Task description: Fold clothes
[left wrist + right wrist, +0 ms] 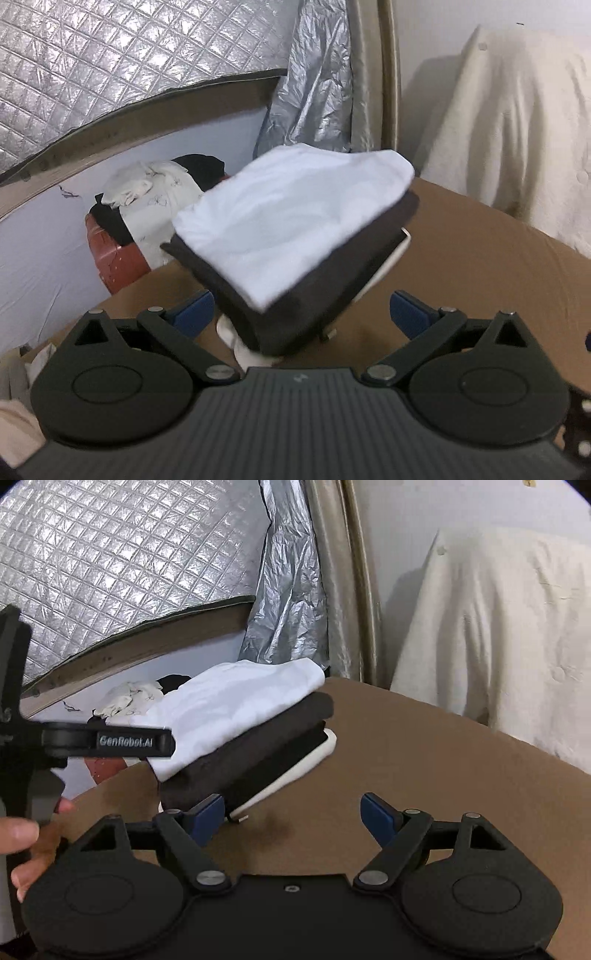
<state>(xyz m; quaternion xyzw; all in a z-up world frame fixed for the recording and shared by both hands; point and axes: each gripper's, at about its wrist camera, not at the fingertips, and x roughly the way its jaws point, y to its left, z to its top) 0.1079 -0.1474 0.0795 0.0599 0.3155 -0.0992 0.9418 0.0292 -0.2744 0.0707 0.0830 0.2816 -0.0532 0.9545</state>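
A stack of folded clothes sits on the brown table (pixel 480 266): a white folded garment (pixel 291 221) on top, dark folded garments (pixel 317 295) under it and a white one at the bottom. The stack also shows in the right wrist view, with the white garment (pixel 236 705) over the dark ones (pixel 258 753). My left gripper (pixel 301 308) is open, just in front of the stack, holding nothing. My right gripper (pixel 295 818) is open and empty, its left finger close to the stack's near corner. The left gripper's body (pixel 110 742) shows at the left of the right wrist view.
A pile of unfolded white and black clothes (pixel 147 192) lies on a red container (pixel 114 258) beyond the table's left edge. A silver quilted sheet (pixel 110 66) hangs behind. A cream cloth (pixel 517 129) drapes something at the right. The brown table (pixel 443 760) extends right.
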